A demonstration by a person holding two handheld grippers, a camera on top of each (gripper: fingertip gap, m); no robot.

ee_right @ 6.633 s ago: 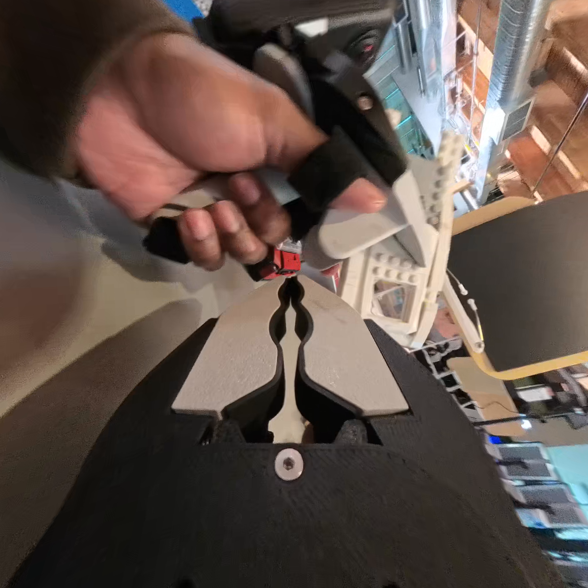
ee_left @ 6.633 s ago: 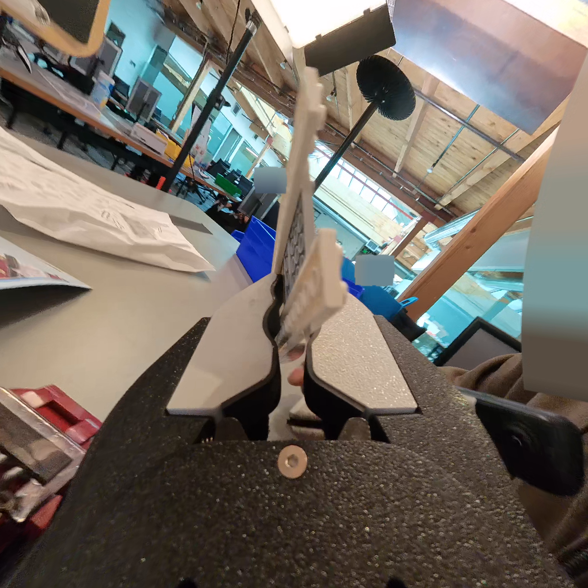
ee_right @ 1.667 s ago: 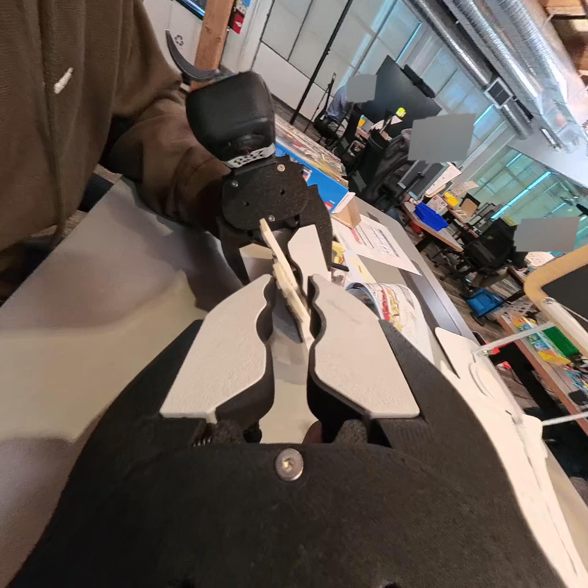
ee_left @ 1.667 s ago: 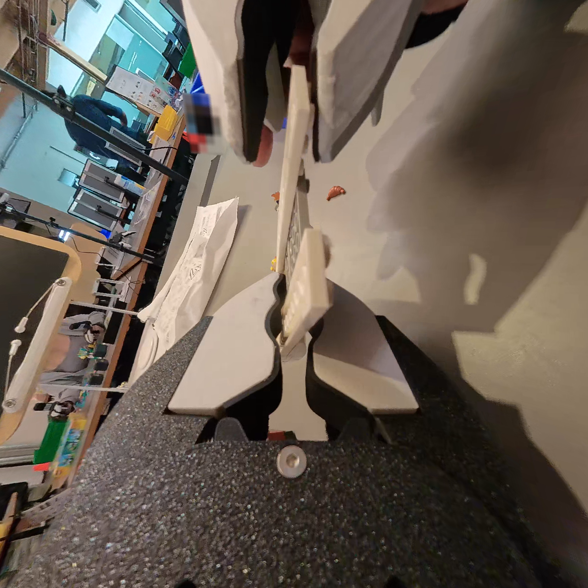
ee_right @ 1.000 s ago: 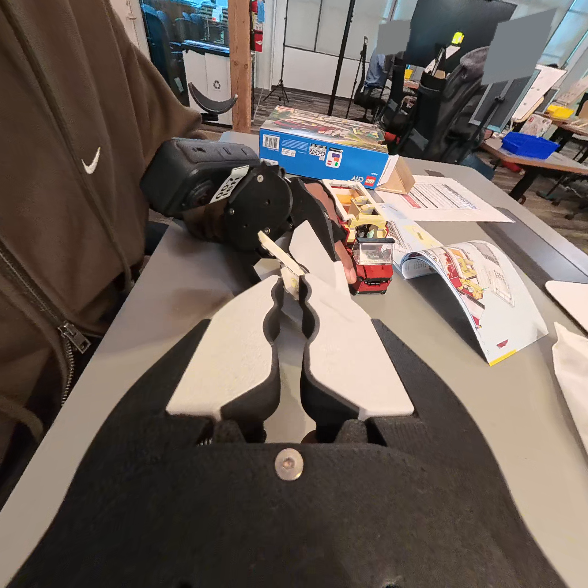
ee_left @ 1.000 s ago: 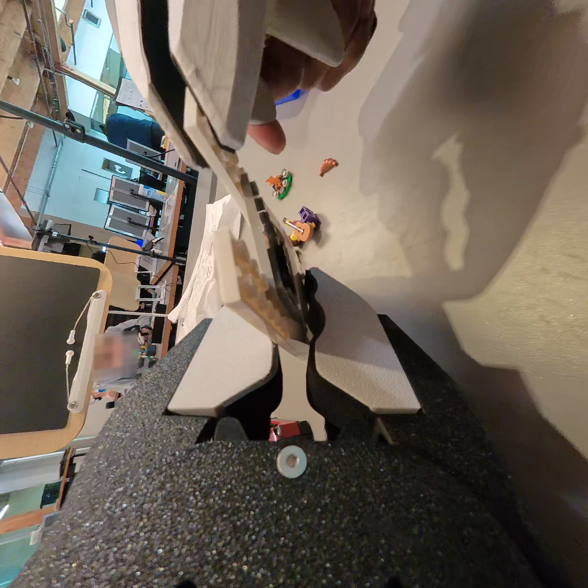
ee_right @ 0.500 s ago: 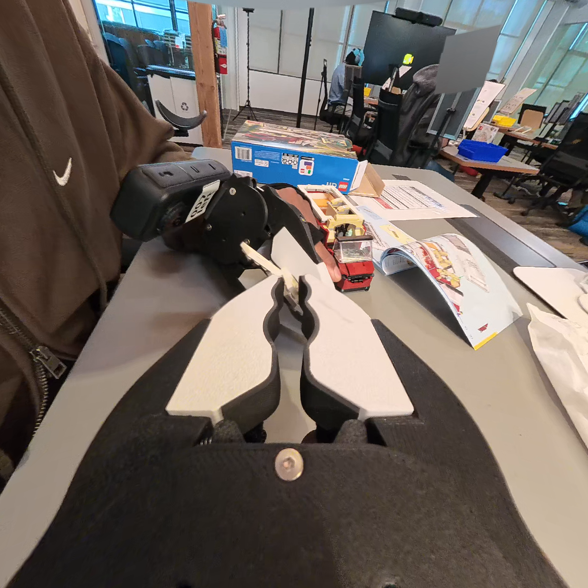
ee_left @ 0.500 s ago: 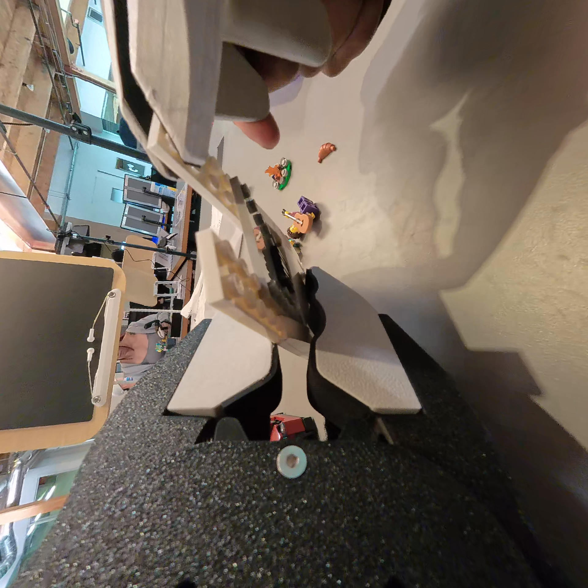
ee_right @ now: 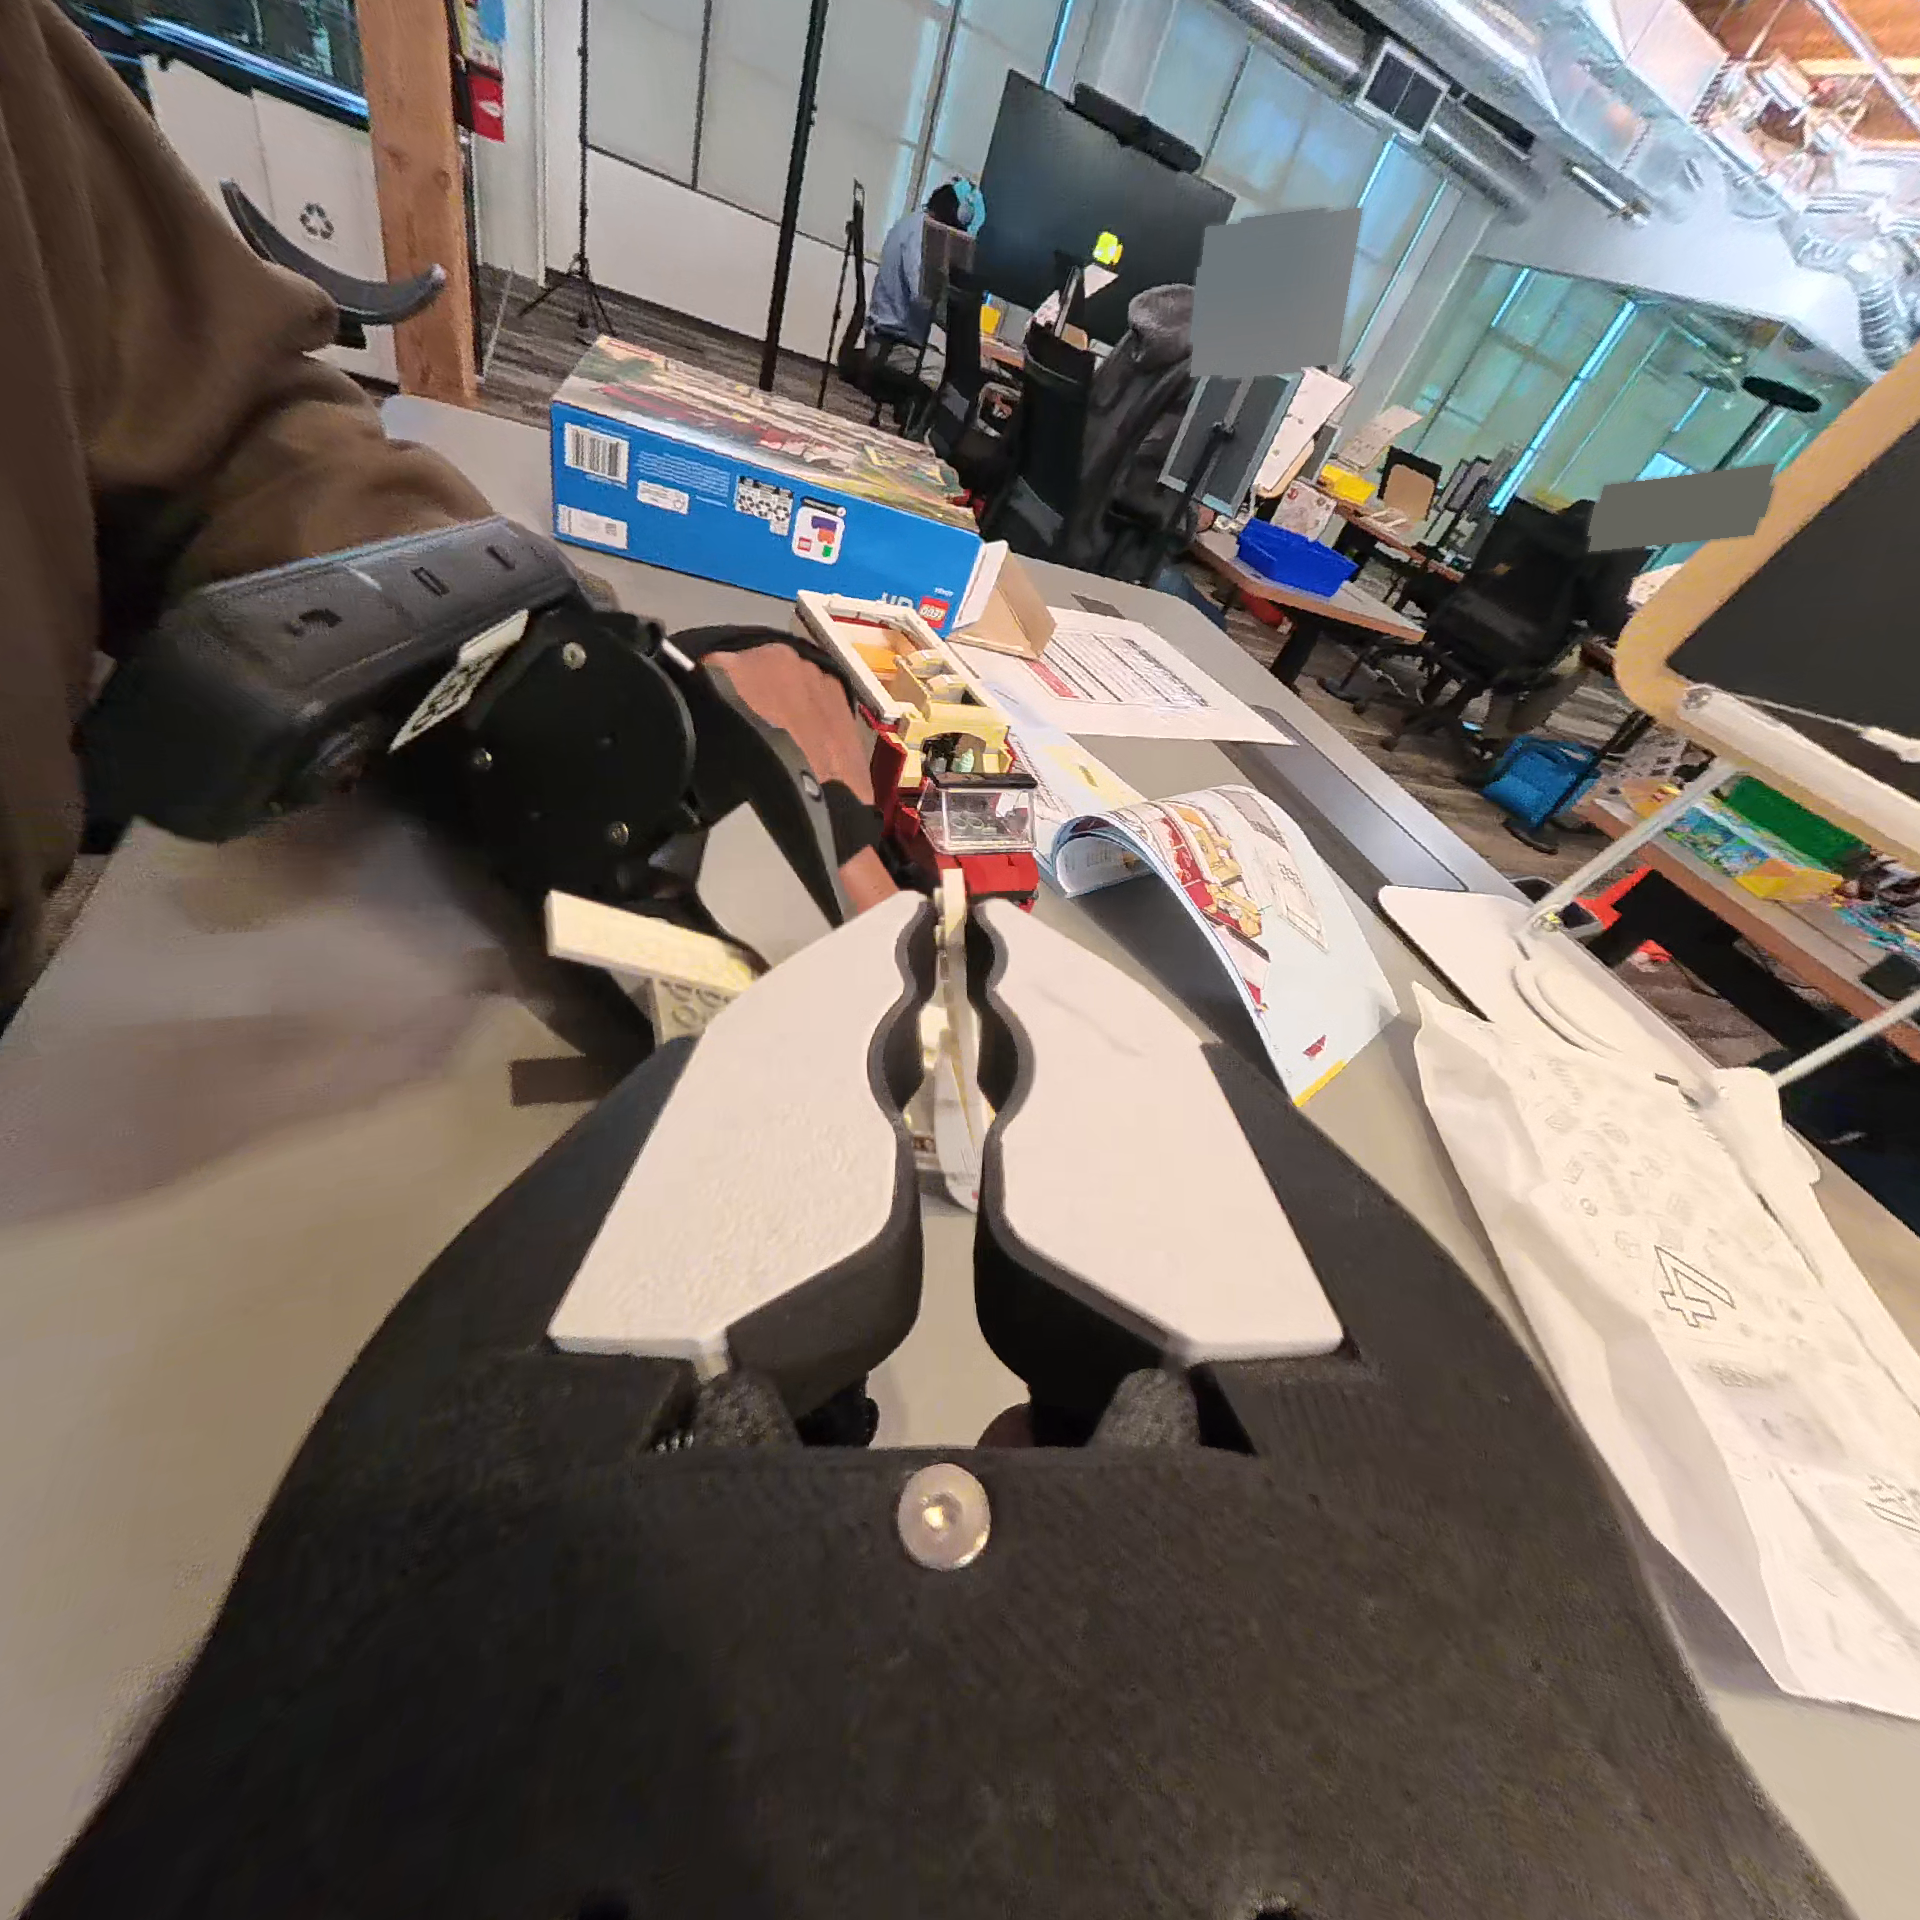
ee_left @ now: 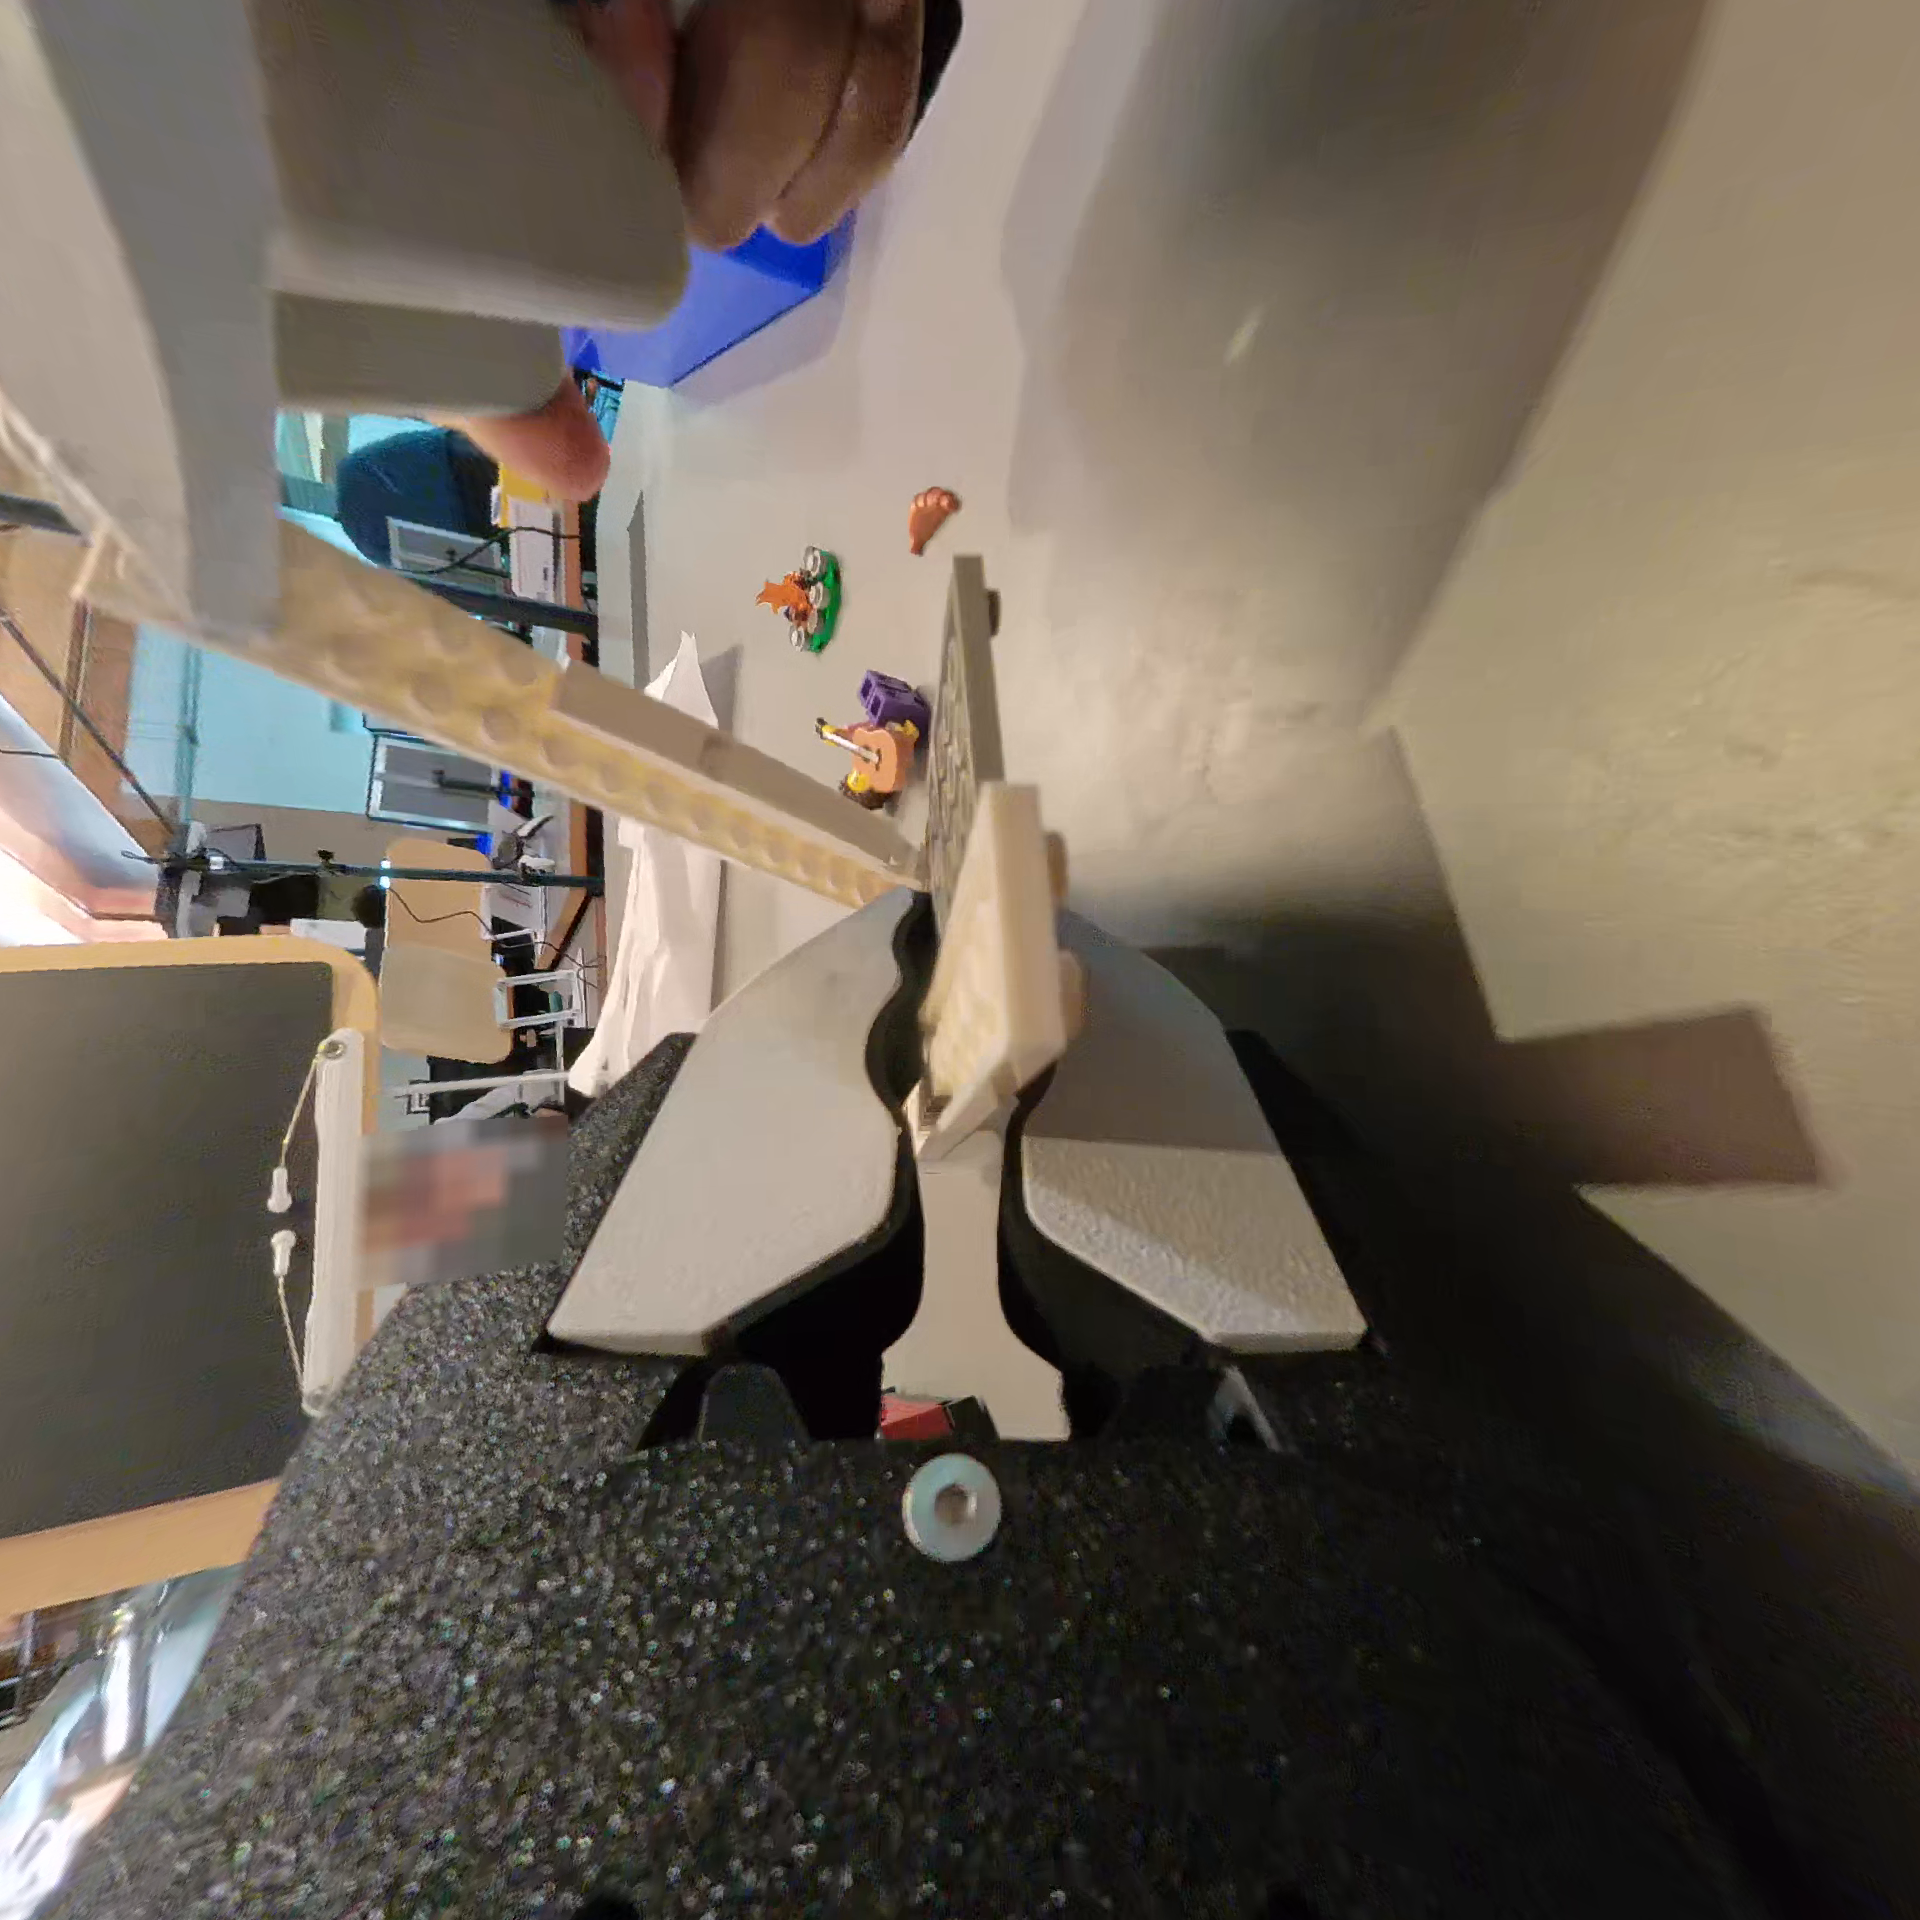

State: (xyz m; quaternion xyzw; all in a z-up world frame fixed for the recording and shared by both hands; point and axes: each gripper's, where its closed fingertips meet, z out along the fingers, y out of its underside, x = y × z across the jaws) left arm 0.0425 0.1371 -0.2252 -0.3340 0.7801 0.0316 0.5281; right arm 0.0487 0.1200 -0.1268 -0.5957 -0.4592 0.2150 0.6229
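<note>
In the left wrist view my left gripper (ee_left: pixel 977 935) is shut on a small cream studded plate (ee_left: pixel 992 966) that is joined to a grey plate (ee_left: pixel 961 707), both held edge-up over the grey table (ee_left: pixel 1195 520). A long cream plate (ee_left: pixel 499 696) runs from the right gripper (ee_left: pixel 312 208) at the top left down to my left fingertips. In the right wrist view my right gripper (ee_right: pixel 951 914) is shut on that long cream plate (ee_right: pixel 951 1039), seen edge-on between the pads. The left gripper (ee_right: pixel 582 748) shows at the left with its cream plate (ee_right: pixel 644 951).
A red toy vehicle (ee_right: pixel 956 821), an open booklet (ee_right: pixel 1216 883), a blue box (ee_right: pixel 748 488), a printed sheet (ee_right: pixel 1122 675) and a white paper bag (ee_right: pixel 1662 1299) lie on the table. Small loose pieces lie beyond the left gripper: a guitar figure (ee_left: pixel 878 753), a purple brick (ee_left: pixel 888 696) and a green-based piece (ee_left: pixel 805 603). Tip to tip, the grippers are about 10 cm apart.
The long cream plate has swung away from the plates in my left gripper. It now stands at a wide angle to them. The right gripper has drawn off to the side with it.
</note>
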